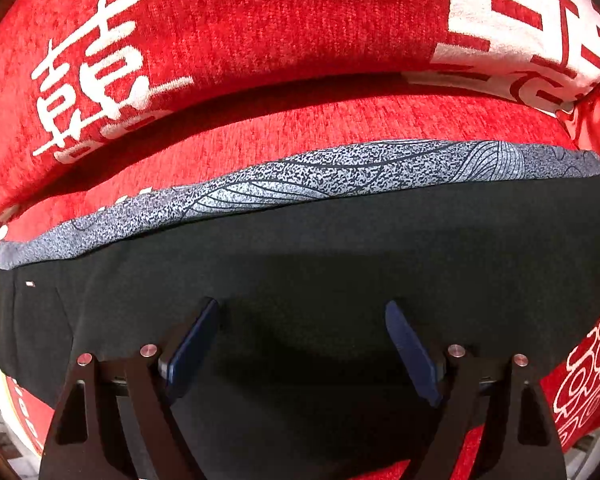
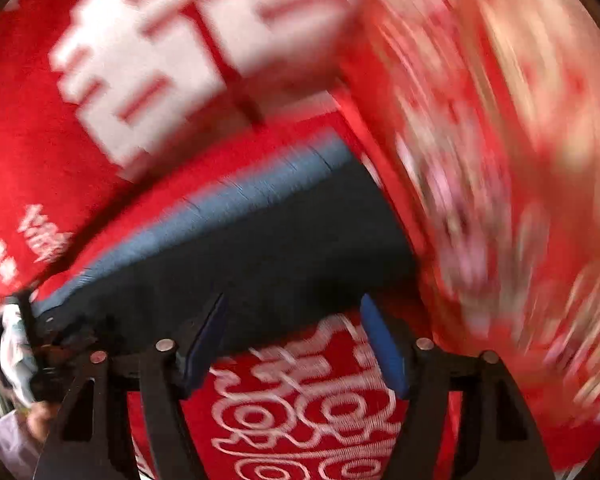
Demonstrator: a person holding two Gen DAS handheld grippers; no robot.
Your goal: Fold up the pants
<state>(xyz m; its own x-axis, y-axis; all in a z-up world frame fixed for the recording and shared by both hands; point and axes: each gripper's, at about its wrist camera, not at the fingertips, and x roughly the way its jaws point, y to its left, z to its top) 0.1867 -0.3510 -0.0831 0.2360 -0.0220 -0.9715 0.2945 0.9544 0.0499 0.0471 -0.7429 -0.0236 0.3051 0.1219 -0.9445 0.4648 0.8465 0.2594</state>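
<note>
Black pants (image 1: 320, 248) with a grey patterned waistband (image 1: 340, 176) lie flat on a red sofa seat (image 1: 300, 120). My left gripper (image 1: 302, 320) is open and empty, its blue pads (image 1: 192, 352) spread just above the black cloth. In the blurred right wrist view the pants (image 2: 260, 248) lie ahead, with the waistband (image 2: 220, 204) at their far edge. My right gripper (image 2: 292, 316) is open and empty over the pants' near edge and the red seat cover (image 2: 300, 408).
The red sofa backrest (image 1: 240, 28) with white characters rises behind the pants. A red patterned cushion or armrest (image 2: 500, 160) stands to the right. The sofa's front edge (image 1: 20, 412) drops off at lower left.
</note>
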